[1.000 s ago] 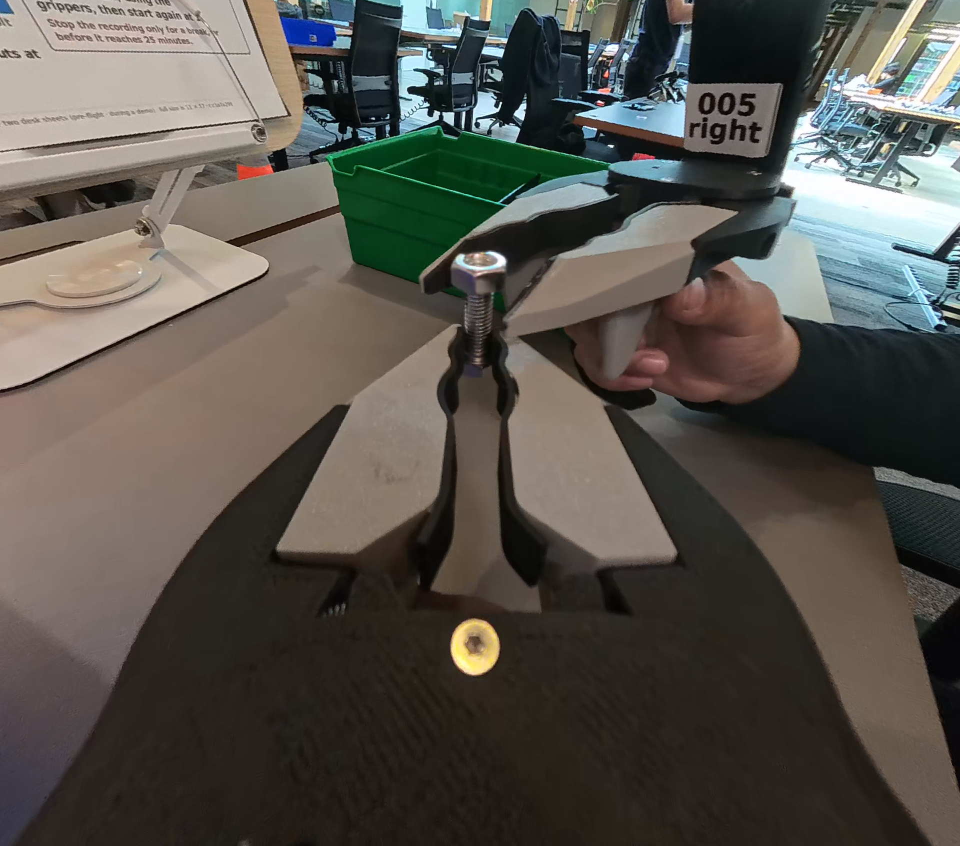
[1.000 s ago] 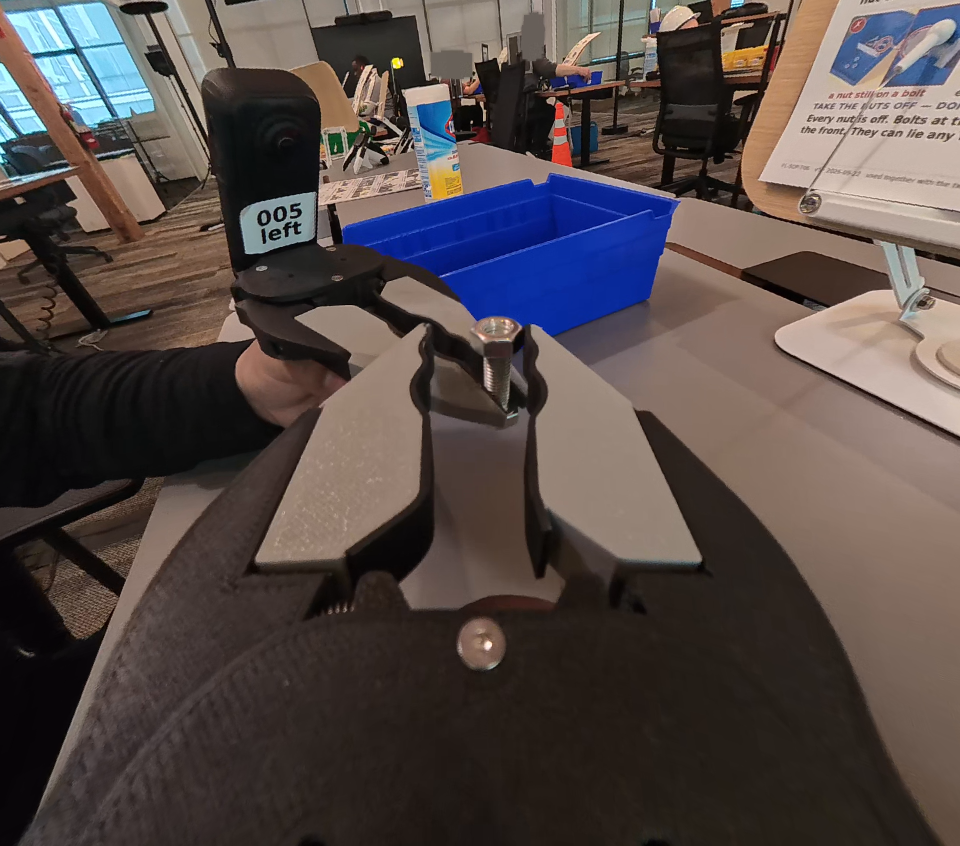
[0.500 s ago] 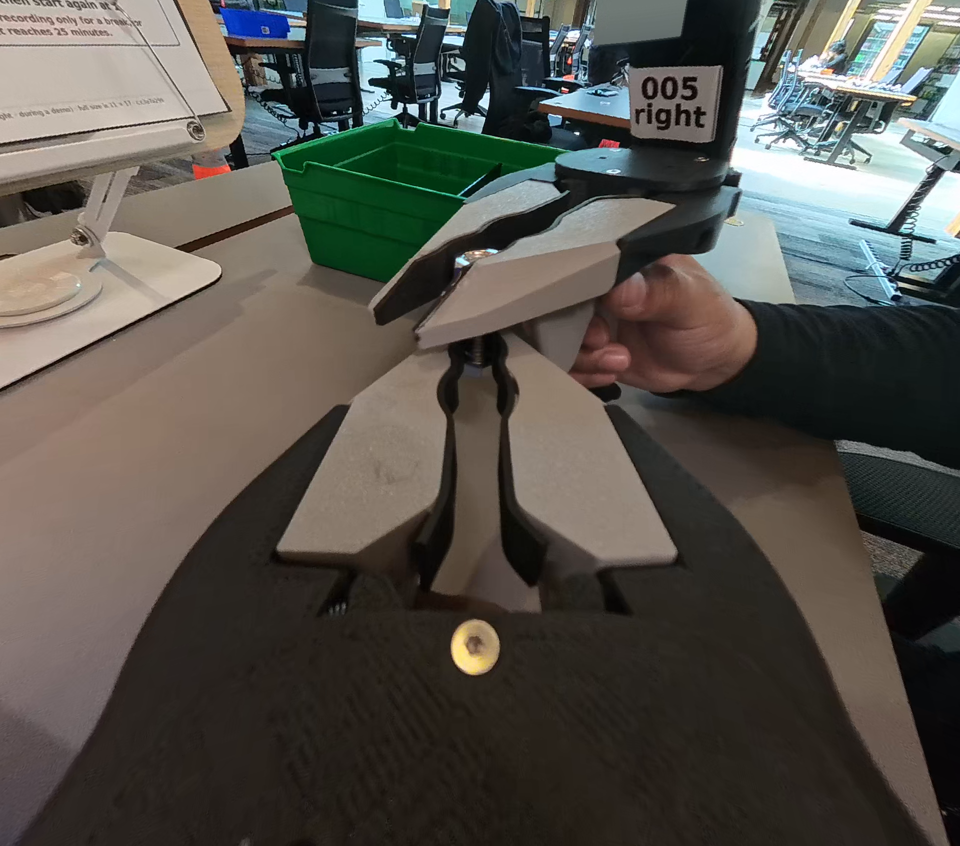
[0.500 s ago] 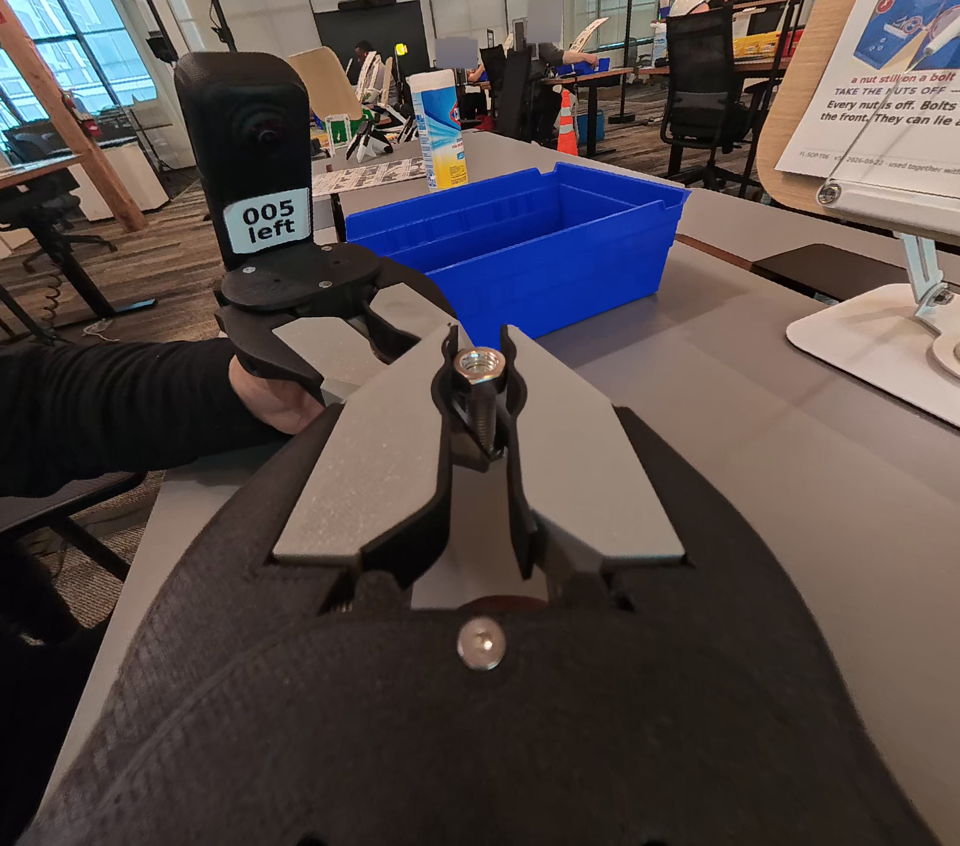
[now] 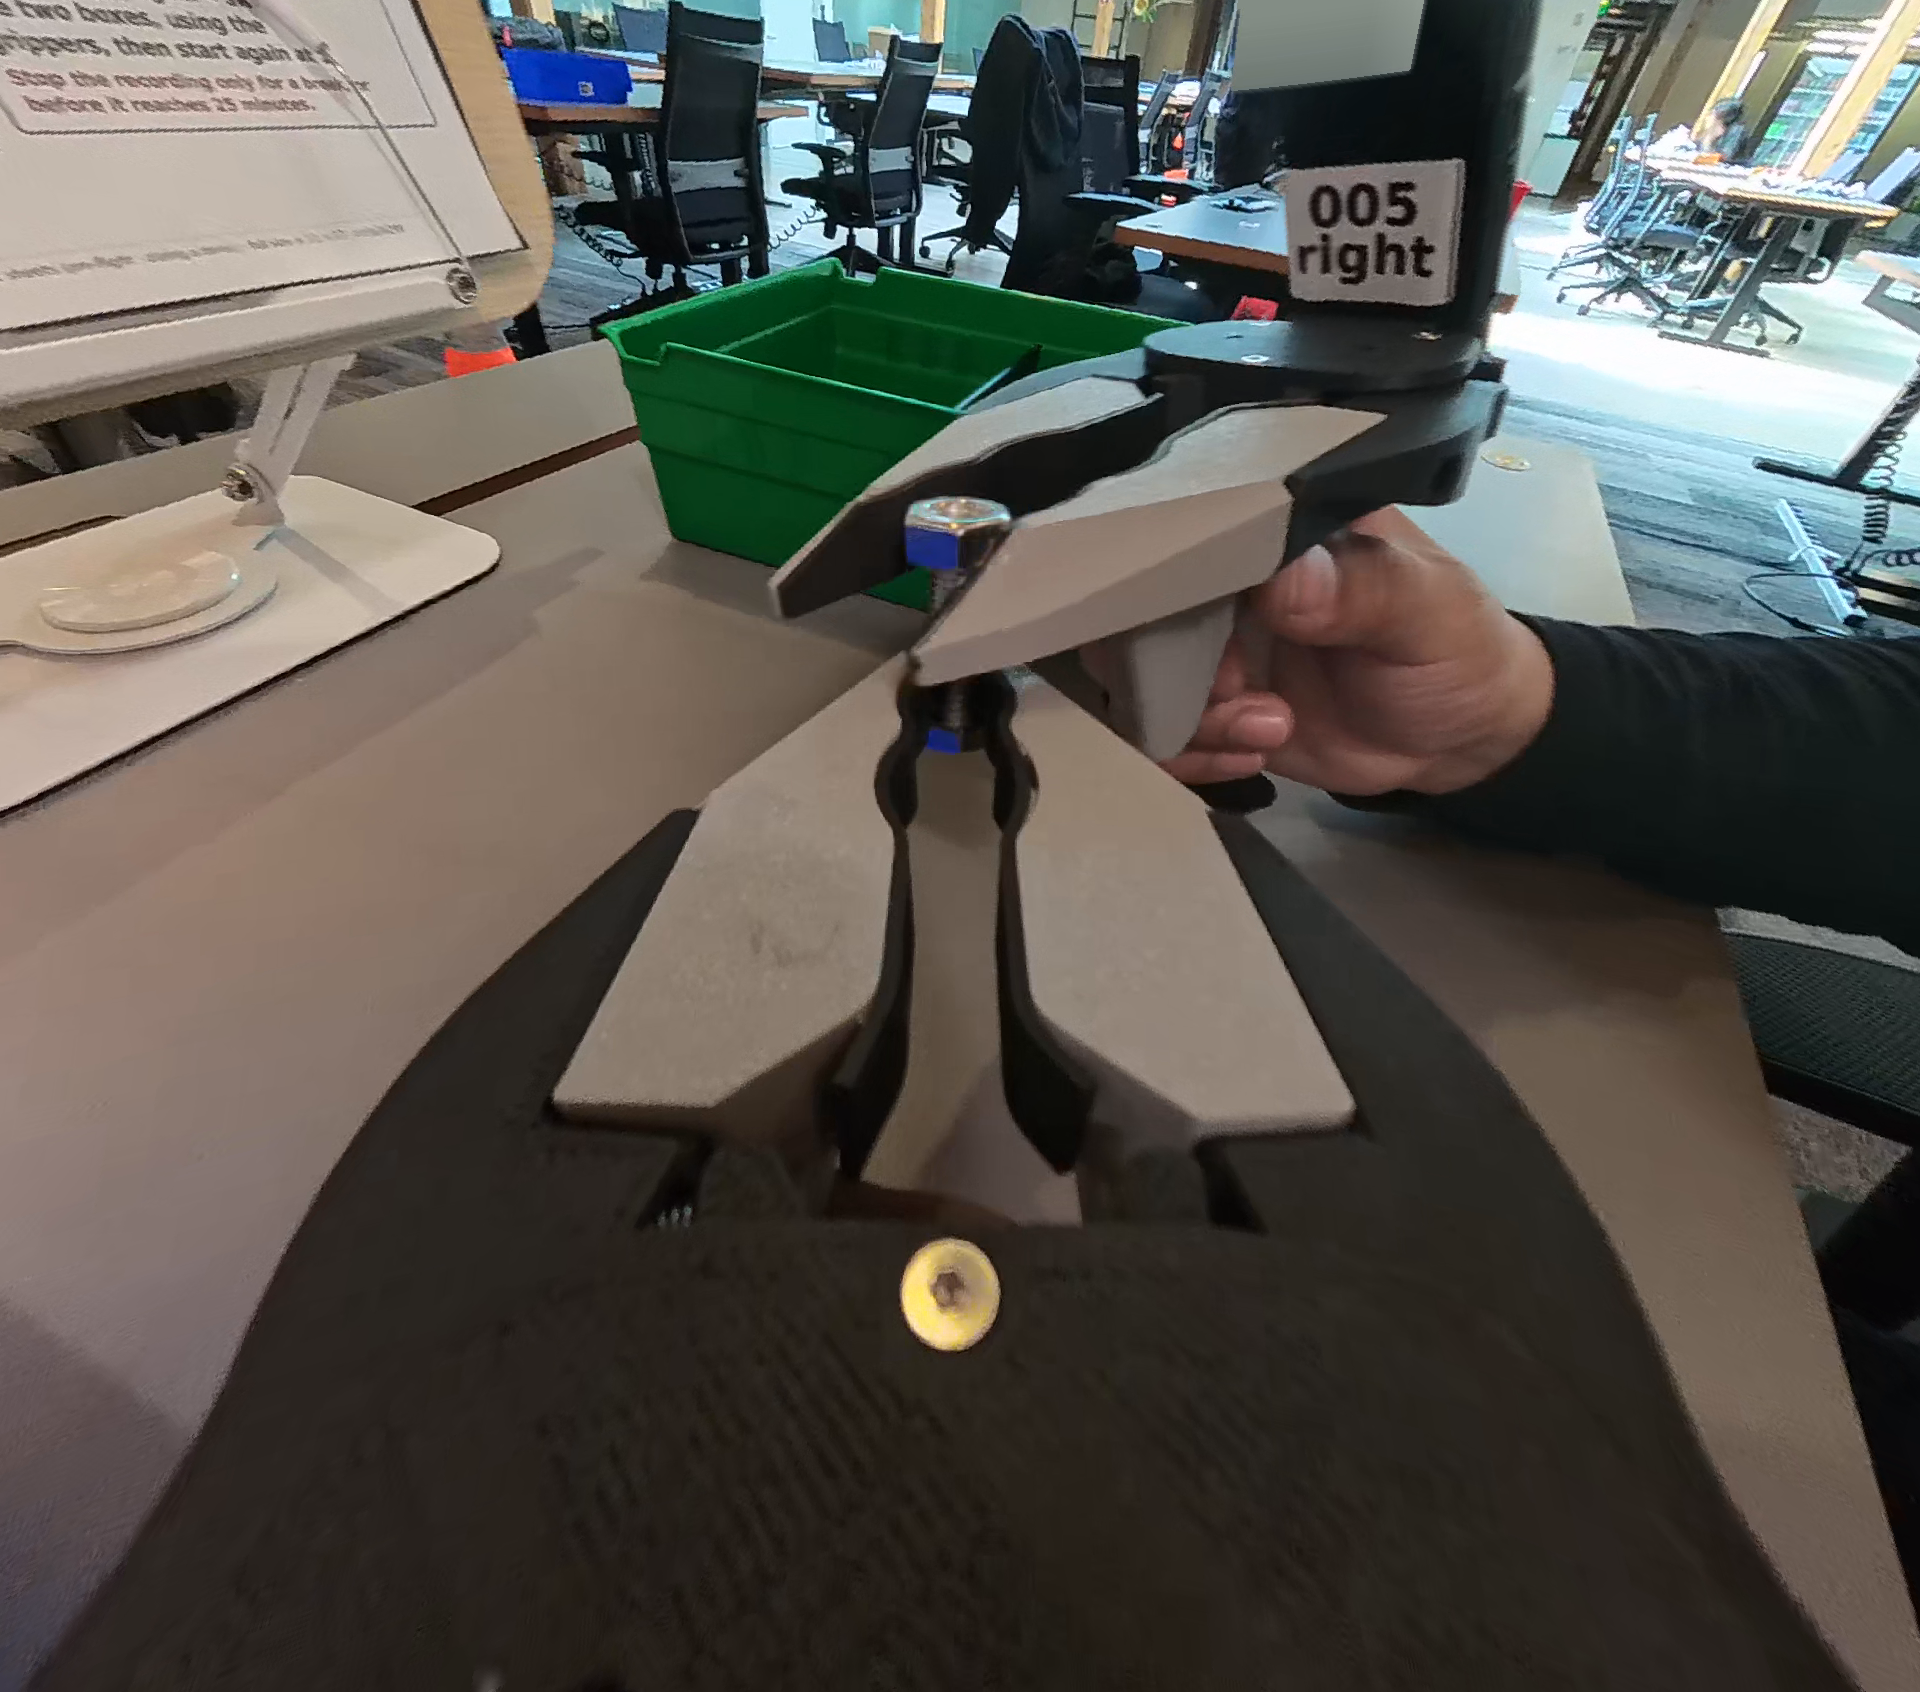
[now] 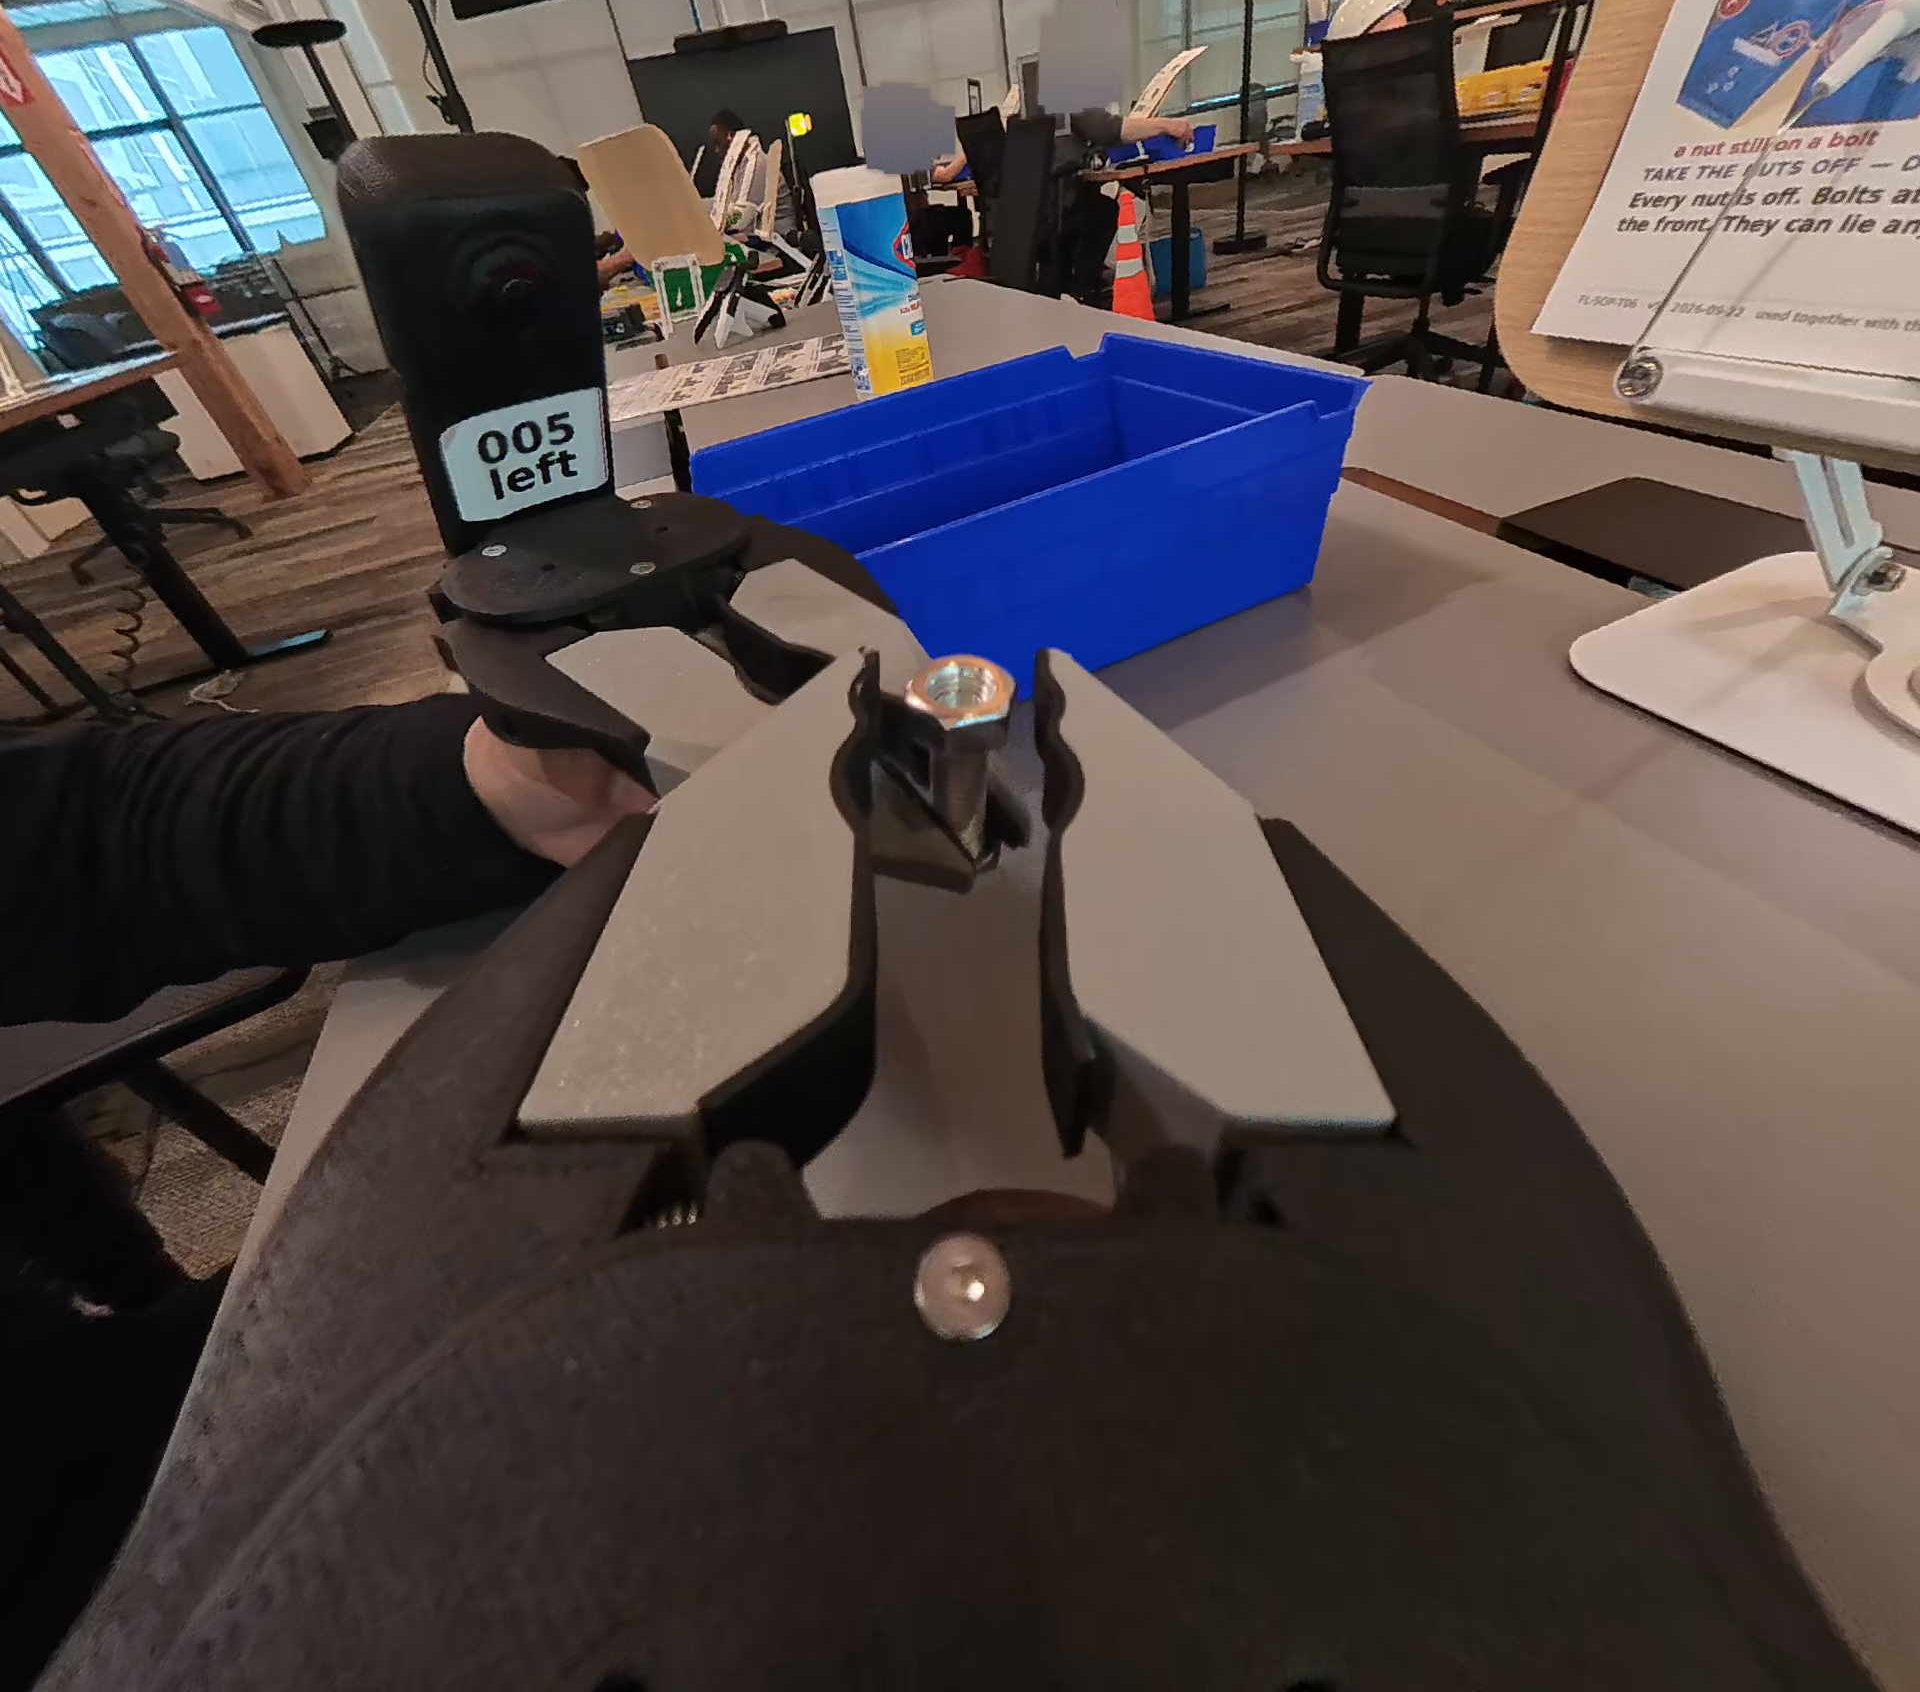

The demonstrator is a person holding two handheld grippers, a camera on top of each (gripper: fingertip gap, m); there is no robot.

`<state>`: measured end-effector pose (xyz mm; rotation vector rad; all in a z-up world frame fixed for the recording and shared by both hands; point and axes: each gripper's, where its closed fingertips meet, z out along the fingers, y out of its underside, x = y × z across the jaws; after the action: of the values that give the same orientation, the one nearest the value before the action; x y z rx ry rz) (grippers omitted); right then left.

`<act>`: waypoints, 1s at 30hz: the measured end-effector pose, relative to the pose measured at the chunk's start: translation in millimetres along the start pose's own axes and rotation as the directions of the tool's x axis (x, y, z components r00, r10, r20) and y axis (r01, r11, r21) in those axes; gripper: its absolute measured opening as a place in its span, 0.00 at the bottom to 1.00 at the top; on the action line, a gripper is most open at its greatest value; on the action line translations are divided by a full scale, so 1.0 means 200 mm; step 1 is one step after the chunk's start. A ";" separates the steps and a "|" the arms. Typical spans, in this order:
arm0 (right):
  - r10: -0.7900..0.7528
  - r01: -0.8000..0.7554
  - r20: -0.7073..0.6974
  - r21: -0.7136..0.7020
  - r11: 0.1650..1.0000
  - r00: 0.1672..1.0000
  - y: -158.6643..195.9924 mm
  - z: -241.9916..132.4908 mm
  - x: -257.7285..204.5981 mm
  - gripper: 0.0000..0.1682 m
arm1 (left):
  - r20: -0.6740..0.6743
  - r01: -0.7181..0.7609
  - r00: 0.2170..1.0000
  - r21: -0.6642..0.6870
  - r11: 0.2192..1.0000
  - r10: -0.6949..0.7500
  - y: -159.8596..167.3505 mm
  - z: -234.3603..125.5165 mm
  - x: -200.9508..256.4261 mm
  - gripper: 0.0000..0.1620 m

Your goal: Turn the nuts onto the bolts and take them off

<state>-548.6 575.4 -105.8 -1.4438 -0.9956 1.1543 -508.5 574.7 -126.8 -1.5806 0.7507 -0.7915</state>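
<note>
Here the left claw (image 5: 954, 733) pinches a threaded steel bolt (image 5: 943, 593); right claw (image 6: 956, 707) gapes around its hex nut (image 6: 958, 693).

Surface (image 5: 416, 863): grey, matte, with a dark seam strip across the far part. Resting directly on it: 1 green bin (image 5: 831, 437), 1 blue bin (image 6: 1091, 562), both with a divider inside, and the white base plate (image 5: 260, 572) of a sign stand (image 6: 1766, 686).

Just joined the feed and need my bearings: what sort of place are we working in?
Likely an open-plan office or lab used for data recording: rows of desks with office chairs, an instruction sheet on a stand, and parts bins on the table.
</note>
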 end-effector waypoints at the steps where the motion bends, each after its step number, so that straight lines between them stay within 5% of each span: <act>1: -0.005 0.005 -0.005 0.004 1.000 1.000 0.00 0.00 0.00 0.16 | 0.009 0.003 1.000 0.004 1.000 -0.003 -0.01 -0.01 -0.01 0.04; 30: -0.058 0.057 -0.029 -0.038 0.998 0.998 0.02 0.00 0.00 0.09 | 0.003 -0.025 1.000 -0.036 0.999 0.025 0.03 0.01 0.01 0.04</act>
<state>-548.9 575.0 -110.4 -1.4482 -1.0363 1.0749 -506.5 573.9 -132.1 -1.6019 0.7849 -0.7609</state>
